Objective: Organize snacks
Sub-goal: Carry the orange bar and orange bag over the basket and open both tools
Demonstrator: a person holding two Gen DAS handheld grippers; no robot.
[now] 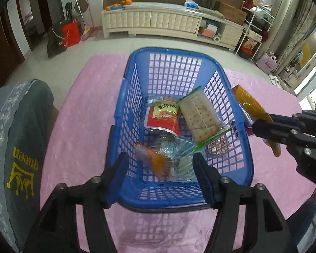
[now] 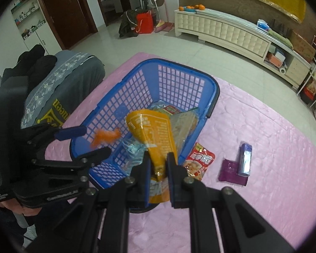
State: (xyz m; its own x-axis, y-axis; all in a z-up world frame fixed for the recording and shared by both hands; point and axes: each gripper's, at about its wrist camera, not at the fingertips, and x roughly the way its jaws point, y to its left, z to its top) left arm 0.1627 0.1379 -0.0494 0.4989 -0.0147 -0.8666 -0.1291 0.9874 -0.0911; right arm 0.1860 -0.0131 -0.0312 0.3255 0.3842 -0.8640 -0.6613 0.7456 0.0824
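Observation:
A blue plastic basket (image 1: 179, 51) (image 2: 174, 62) stands on the pink tablecloth. Inside it lie a red snack packet (image 1: 162, 116), a wrapped cracker pack (image 1: 200, 116) and clear bags. My left gripper (image 1: 159, 160) (image 2: 97, 140) hovers open over the basket's near end. A small orange snack (image 1: 150, 160) (image 2: 106, 137), blurred, hangs loose in the air between its fingers with neither pad on it. My right gripper (image 2: 159, 157) (image 1: 256, 124) is shut on a yellow packet (image 2: 153, 130) (image 1: 250, 105), held tilted above the basket's right rim.
On the cloth right of the basket lie a red pouch (image 2: 200, 160), a flat purple packet (image 2: 231, 172) and a purple-and-silver box (image 2: 245, 158). A chair back draped with a grey "queen" garment (image 1: 21, 137) stands close on the left. The tablecloth (image 2: 273, 137) stretches out to the right.

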